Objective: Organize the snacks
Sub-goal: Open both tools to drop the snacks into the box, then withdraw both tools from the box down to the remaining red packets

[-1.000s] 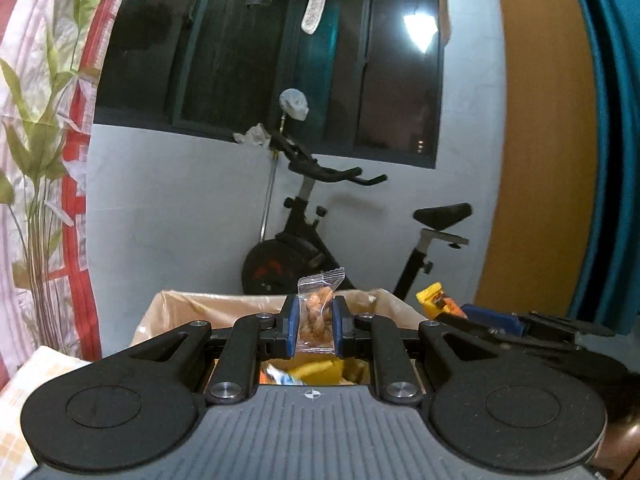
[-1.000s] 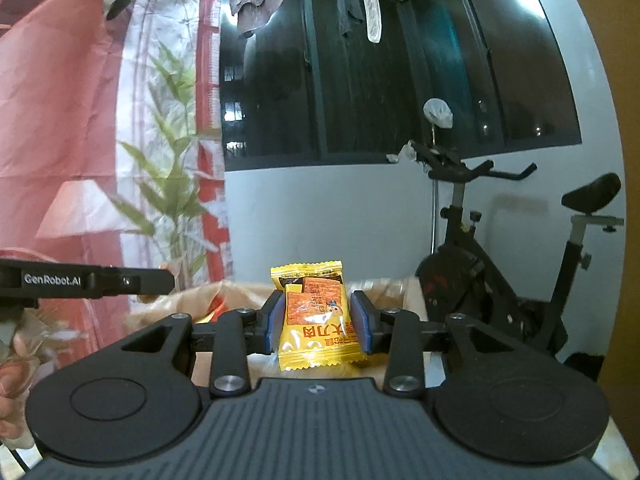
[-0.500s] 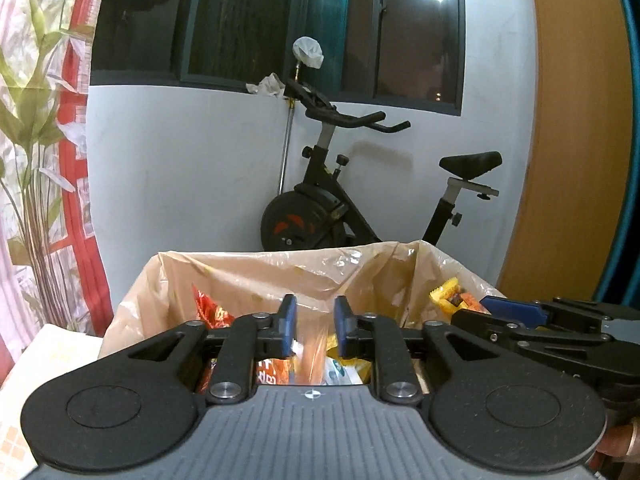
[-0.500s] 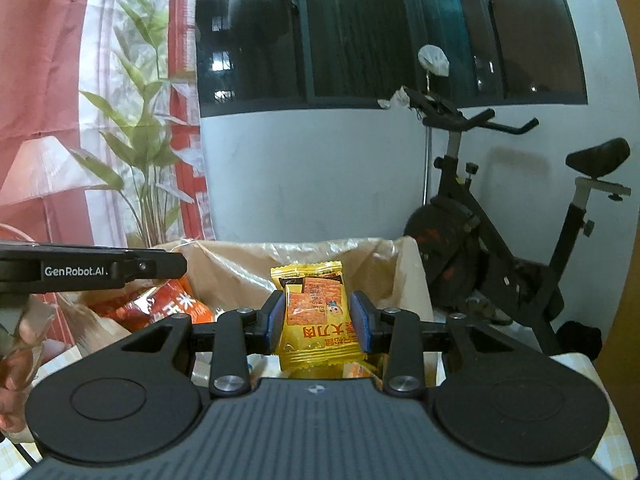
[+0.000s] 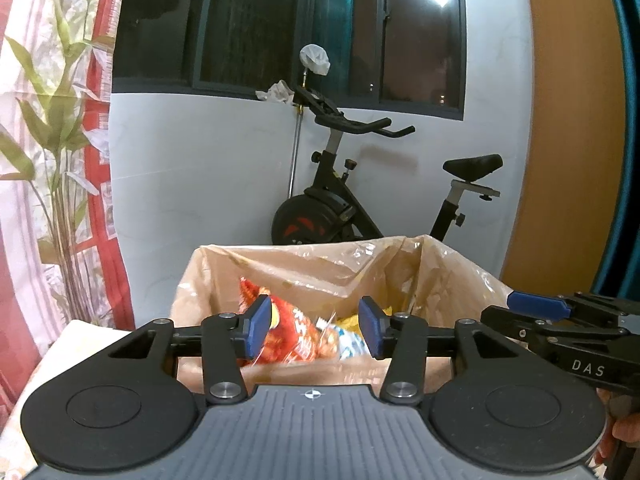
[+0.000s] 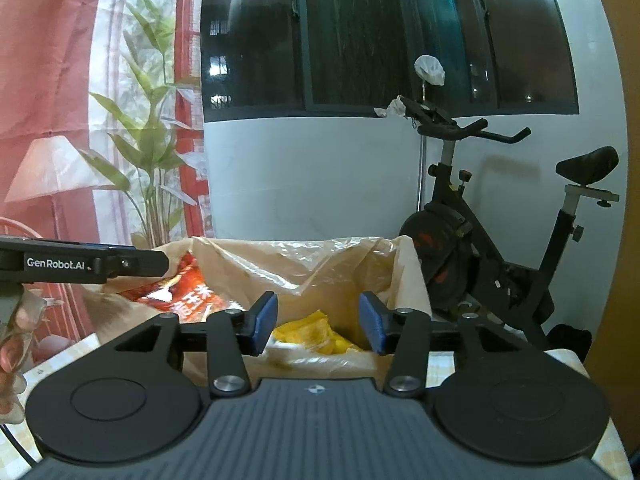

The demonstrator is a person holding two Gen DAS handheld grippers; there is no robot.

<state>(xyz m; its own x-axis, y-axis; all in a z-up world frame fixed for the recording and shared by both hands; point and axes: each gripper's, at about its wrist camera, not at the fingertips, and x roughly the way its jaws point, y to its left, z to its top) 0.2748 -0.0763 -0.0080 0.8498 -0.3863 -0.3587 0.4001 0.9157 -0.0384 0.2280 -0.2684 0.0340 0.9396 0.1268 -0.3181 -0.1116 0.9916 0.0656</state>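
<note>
A cardboard box lined with clear plastic [image 5: 404, 264] [image 6: 304, 264] stands right in front of both grippers. Inside lie a red snack bag [image 5: 292, 336] [image 6: 188, 292], yellow packets [image 6: 312, 332] [image 5: 352, 320] and a small blurred packet [image 5: 330, 330]. My left gripper [image 5: 314, 330] hovers over the box's near edge with its jaws opening and nothing held between them. Over the box's right half, my right gripper [image 6: 318, 328] also has its jaws opening and holds nothing. Each gripper appears at the edge of the other's view, the right one [image 5: 560, 320] and the left one [image 6: 84, 266].
The box rests on a table with a pale checked cloth [image 6: 440, 364]. Behind it an exercise bike [image 5: 340, 200] [image 6: 480, 240] stands against a white wall under dark windows. A curtain with a leaf print [image 5: 52, 152] hangs at the left. A person's hand [image 6: 10, 352] holds the left gripper.
Both grippers tilted down toward the box and opened. The left let go of its small clear packet of brown snacks, the right of its yellow-orange packet; both packets left the jaws.
</note>
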